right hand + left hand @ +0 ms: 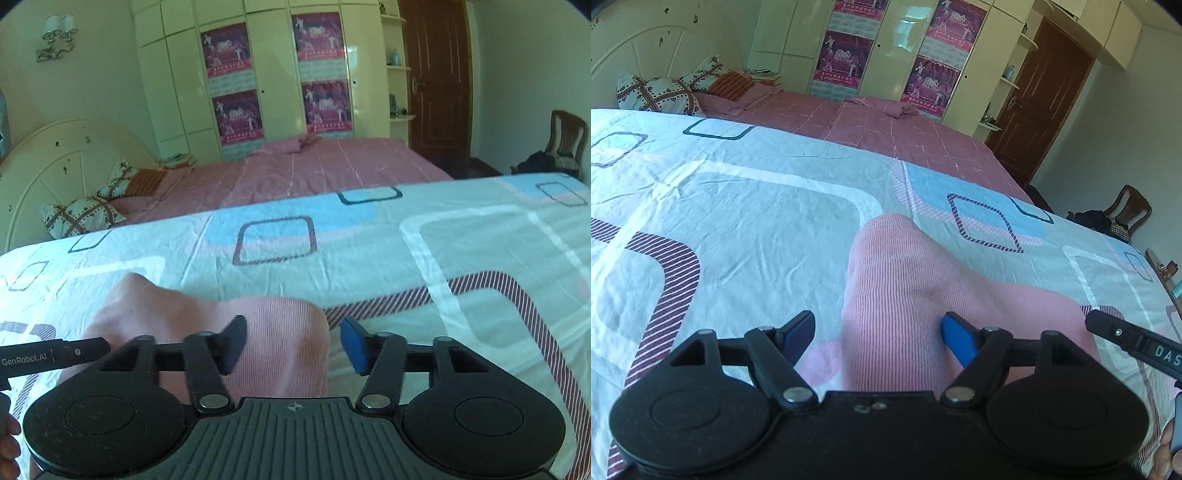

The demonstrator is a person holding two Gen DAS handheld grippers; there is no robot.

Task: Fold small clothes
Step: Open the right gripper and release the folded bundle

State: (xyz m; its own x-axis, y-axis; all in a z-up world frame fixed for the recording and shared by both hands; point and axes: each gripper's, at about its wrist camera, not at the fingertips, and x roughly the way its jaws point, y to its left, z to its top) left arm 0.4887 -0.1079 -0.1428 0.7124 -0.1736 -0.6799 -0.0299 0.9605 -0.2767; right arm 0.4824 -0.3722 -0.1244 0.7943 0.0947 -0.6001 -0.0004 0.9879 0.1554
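A small pink ribbed garment (908,288) lies on the patterned bedsheet (738,206). My left gripper (878,338) is open, its jaws wide apart over the garment's near left part. In the right wrist view the same pink garment (229,317) lies low and left on the sheet (406,258). My right gripper (293,343) is open over the garment's right edge. The right gripper's finger (1123,336) shows at the right of the left wrist view, and the left gripper's finger (55,356) shows at the left of the right wrist view.
Beyond the sheet is a bed with a pink cover (314,166), pillows (81,216) and a white headboard (48,173). A wardrobe with posters (277,74), a brown door (436,81) and a chair with clothes (561,147) stand behind.
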